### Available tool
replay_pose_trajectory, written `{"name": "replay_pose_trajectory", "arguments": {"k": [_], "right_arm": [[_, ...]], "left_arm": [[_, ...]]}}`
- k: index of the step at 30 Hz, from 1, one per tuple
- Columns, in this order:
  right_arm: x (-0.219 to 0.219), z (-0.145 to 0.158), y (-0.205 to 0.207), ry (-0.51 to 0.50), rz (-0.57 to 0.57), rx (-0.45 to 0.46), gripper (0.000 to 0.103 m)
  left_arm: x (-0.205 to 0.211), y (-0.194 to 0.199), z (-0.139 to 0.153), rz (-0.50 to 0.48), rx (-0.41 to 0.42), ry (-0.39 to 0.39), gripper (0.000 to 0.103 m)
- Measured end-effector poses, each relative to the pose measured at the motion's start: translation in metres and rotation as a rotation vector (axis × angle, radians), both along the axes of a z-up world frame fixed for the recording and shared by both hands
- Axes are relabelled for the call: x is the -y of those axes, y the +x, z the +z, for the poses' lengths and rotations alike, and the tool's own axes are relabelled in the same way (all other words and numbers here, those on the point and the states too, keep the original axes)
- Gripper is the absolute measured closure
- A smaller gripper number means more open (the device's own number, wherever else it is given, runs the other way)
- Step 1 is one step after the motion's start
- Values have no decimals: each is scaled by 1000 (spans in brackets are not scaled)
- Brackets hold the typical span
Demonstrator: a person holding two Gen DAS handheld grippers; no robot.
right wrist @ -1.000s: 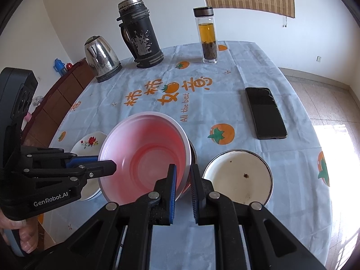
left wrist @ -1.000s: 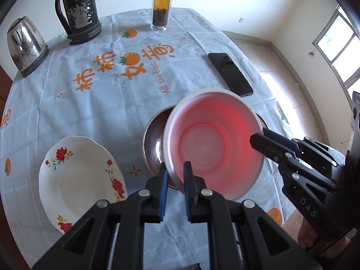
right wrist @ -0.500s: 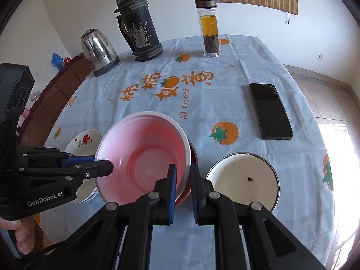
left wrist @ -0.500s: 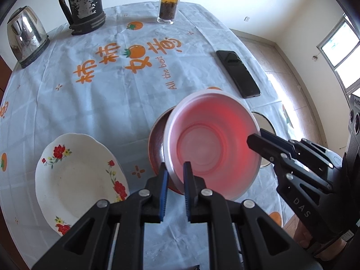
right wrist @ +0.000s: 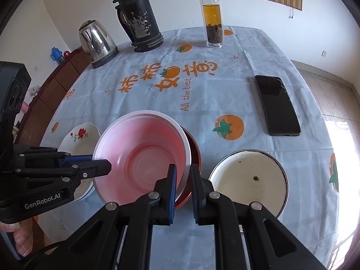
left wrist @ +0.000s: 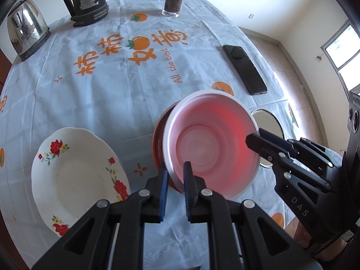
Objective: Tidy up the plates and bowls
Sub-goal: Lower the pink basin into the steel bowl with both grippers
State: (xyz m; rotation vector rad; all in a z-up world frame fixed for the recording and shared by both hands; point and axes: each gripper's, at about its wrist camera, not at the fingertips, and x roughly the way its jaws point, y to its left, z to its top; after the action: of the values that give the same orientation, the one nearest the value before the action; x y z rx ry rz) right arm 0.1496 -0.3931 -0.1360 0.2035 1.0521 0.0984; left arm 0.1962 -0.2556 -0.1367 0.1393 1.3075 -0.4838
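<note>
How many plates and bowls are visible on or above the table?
4: pink bowl held by both tools, red bowl under it, floral plate to the left, white enamel bowl to the right. More could be hidden beneath the pink bowl.

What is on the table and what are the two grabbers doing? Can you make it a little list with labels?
Held thing: pink bowl, tilted, above a red bowl
Left gripper: shut on the pink bowl's near rim
Right gripper: shut on the opposite rim
Left of bowls: flowered plate
Right of bowls: white enamel bowl with dark specks
Far side: kettle, black flask, tea bottle
Also: phone, on orange-print tablecloth
</note>
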Motion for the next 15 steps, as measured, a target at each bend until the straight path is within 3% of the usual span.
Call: {"name": "replay_pose_trajectory", "arguments": {"k": [15], "right_arm": [[-2, -10, 7, -2, 10, -34, 90]], "left_arm": [[-1, 6, -11, 6, -30, 9, 93]]}}
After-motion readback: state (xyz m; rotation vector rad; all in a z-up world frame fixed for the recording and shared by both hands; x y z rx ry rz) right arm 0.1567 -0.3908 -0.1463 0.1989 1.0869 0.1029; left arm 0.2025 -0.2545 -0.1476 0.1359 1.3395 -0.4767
